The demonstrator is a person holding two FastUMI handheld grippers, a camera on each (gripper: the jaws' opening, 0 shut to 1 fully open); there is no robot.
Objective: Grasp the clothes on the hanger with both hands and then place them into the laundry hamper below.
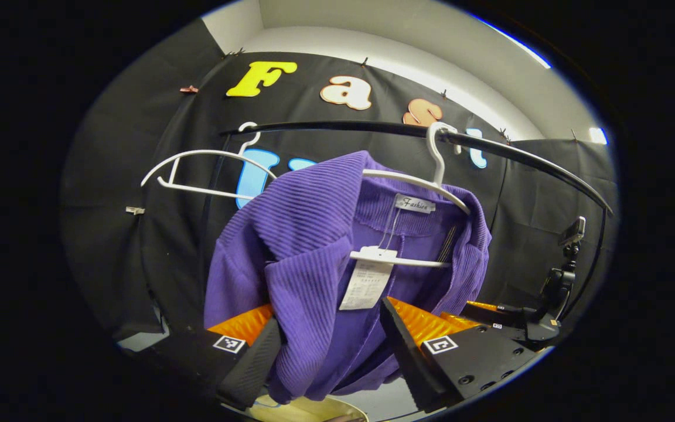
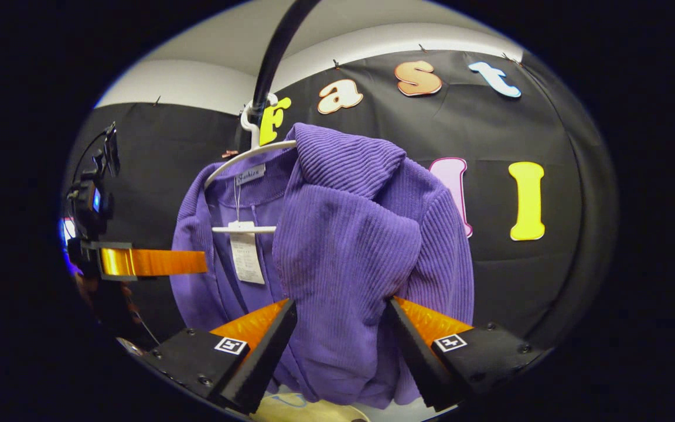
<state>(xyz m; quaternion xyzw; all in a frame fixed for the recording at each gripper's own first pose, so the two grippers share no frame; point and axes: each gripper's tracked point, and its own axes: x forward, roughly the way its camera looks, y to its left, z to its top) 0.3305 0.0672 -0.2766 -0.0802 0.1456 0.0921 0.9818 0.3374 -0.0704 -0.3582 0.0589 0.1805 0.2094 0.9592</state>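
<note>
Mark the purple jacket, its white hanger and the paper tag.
purple jacket point(image 2: 343, 234): right gripper view, front panel.
white hanger point(image 1: 437, 158): left gripper view, neck below the hook.
paper tag point(image 1: 365, 284): left gripper view, middle of the card.

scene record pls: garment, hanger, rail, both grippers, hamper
garment: purple ribbed corduroy jacket, draped on hanger, paper tag dangling inside
hanger: white plastic hanger, hooked on rail
spare: empty white hanger, same rail
rail: black metal rod
left gripper: open, fingers either side of the jacket's lower part
right gripper: open, straddling the jacket's side
hamper: pale rim below, barely visible
</note>
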